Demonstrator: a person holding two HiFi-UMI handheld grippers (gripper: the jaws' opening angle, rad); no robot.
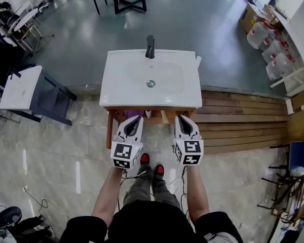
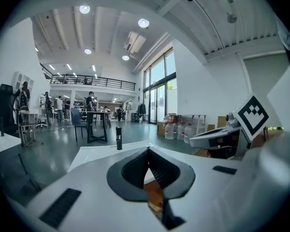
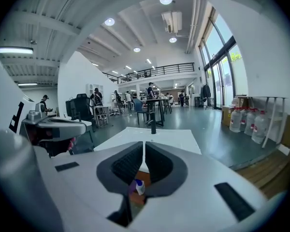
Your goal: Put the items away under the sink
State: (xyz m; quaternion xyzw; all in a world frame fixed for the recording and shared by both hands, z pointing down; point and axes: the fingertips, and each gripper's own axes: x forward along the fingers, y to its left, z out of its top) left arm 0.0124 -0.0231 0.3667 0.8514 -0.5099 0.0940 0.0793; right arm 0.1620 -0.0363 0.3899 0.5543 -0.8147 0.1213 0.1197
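A white sink [image 1: 116,87] with a black faucet [image 1: 150,47] stands on a wooden cabinet frame [image 1: 110,128] right in front of me. On the open shelf beneath it I see a white bottle [image 1: 148,113] and a purple item [image 1: 128,114]. My left gripper [image 1: 137,118] and right gripper [image 1: 181,117] hover side by side just in front of the cabinet, both shut and with nothing in them. In the right gripper view the closed jaws [image 3: 143,145] point over the basin, with the white bottle [image 3: 140,187] showing below. The left gripper [image 2: 149,151] also faces the faucet [image 2: 118,138].
A white table on a dark base [image 1: 20,87] stands to the left. A wooden platform [image 1: 243,118] runs to the right of the sink, with water jugs [image 1: 266,37] beyond it. A blue chair [image 1: 301,156] and a metal rack sit at the right edge. Cables lie on the floor at lower left.
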